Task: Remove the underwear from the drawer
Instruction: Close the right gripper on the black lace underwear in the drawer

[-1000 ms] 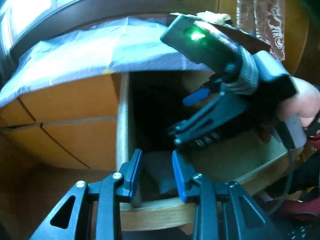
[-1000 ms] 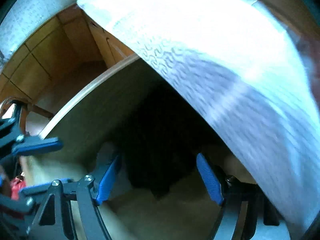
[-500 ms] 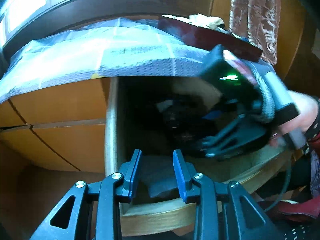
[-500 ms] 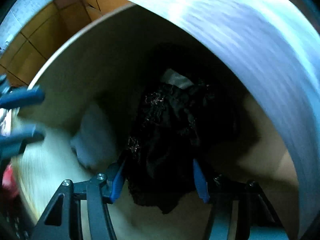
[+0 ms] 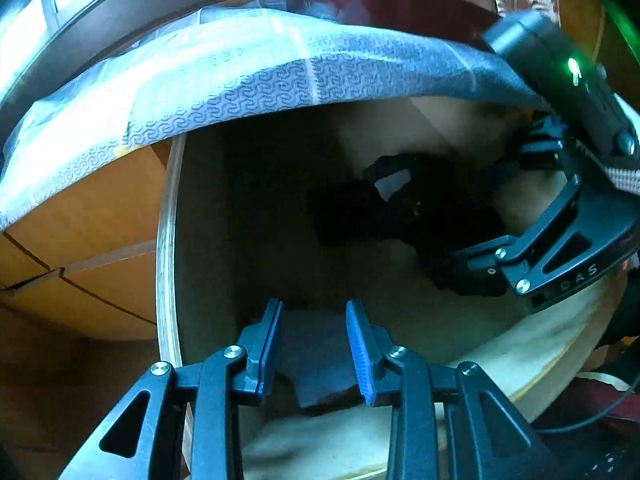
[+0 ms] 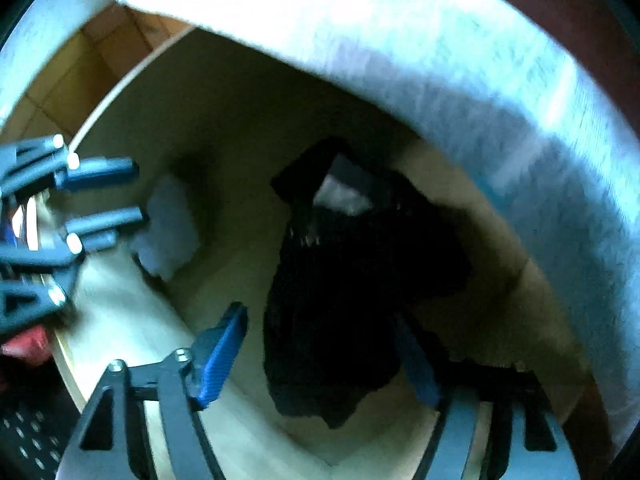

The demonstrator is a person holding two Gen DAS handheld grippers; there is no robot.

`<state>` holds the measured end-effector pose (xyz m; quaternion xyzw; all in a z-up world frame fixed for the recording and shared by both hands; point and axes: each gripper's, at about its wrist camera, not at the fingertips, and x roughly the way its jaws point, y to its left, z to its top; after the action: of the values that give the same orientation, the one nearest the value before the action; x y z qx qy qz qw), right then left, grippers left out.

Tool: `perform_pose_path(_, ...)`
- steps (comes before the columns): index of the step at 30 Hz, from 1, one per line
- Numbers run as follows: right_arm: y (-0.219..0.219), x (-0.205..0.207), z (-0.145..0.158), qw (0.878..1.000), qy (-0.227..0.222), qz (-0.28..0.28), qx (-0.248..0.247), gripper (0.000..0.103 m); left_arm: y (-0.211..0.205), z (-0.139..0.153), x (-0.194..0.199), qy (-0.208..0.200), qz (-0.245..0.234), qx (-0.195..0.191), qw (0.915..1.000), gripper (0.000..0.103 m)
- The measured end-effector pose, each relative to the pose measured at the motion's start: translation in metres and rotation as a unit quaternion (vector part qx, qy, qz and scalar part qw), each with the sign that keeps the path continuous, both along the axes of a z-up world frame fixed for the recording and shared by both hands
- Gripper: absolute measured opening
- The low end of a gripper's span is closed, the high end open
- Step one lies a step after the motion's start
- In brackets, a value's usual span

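Underwear [image 6: 360, 288] now exposed; "DAS" legible.

Black underwear [image 6: 360, 300] with a small white patch lies in the pale beige drawer [image 5: 520, 356]. A grey-blue folded cloth [image 5: 320, 360] sits low in the left wrist frame. The cover [image 5: 240, 88] above is light blue with a swirl pattern. Cabinet fronts [image 5: 92, 216] at left are orange-brown. Both grippers are black with blue pads [image 5: 360, 356].

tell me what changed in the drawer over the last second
The right gripper pushed deeper into the drawer, over the black underwear; its jaws are opening around it. The left gripper edged closer, empty. The grey cloth stayed put.
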<state>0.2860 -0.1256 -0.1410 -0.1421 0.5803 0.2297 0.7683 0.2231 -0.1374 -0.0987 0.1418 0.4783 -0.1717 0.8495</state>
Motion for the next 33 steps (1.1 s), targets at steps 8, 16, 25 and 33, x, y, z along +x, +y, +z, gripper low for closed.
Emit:
perform_pose_path(8, -0.003, -0.005, -0.007, 1.0, -0.017, 0.003, -0.026, 0.059, -0.018, -0.004, 0.002, 0.016, -0.017, 0.008, 0.9997, 0.033)
perform_pose_path(16, -0.034, -0.012, 0.02, 0.999, -0.04, 0.003, -0.005, 0.034, -0.037, -0.012, 0.009, 0.019, -0.027, 0.037, 0.9988, 0.033)
perform_pose_path(25, -0.023, -0.011, 0.012, 1.0, -0.011, -0.016, 0.001, 0.066, -0.052, -0.022, 0.026, 0.055, -0.047, 0.048, 0.9962, 0.033)
perform_pose_path(33, -0.016, -0.011, 0.006, 0.998, 0.011, 0.005, -0.054, 0.074, -0.049, -0.021, 0.027, 0.055, -0.037, 0.024, 0.9975, 0.037)
